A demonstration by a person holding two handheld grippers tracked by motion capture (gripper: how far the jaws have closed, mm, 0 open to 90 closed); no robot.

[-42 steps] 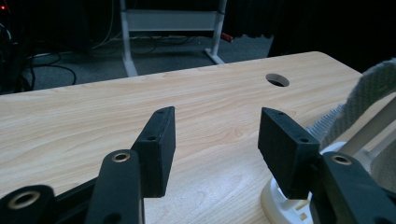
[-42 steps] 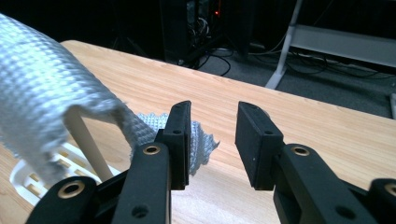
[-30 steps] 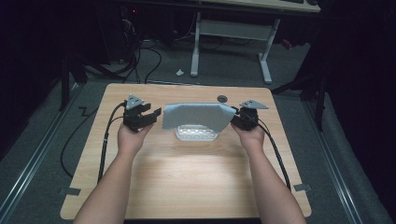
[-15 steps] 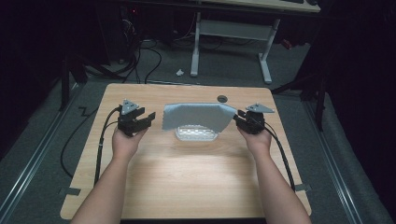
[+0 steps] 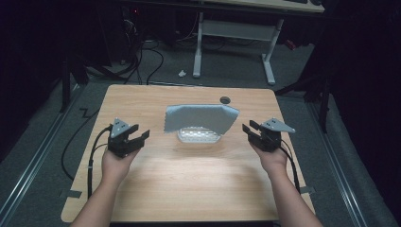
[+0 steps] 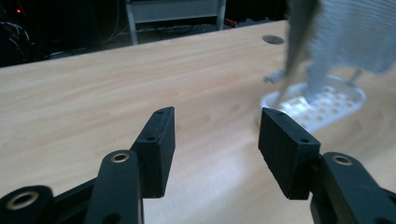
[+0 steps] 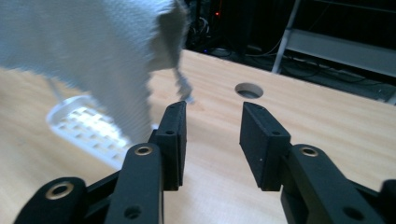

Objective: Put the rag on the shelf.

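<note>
A grey cloth [image 5: 201, 118] of matt, waffle-like weave hangs over a white plastic rack [image 5: 199, 136] with a gridded base near the far edge of the table [image 5: 189, 184], whose pale wood-grain top looks smooth with a soft sheen.

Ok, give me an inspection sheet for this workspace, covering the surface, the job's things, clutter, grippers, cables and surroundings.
Surface: wooden table, with a round hole near its far edge.
Job's things: grey cloth draped over a white slotted rack at the table's middle; held by neither gripper.
Clutter: nothing seen on the table.
Grippers: left gripper open, nothing between its jaws, apart from the cloth; right gripper open, nothing between its jaws, which have just been opening, also apart from the cloth.
Cables: a black cable trails from the left gripper; more lie on the floor beyond.
Surroundings: dark room, a white-legged desk behind.
</note>
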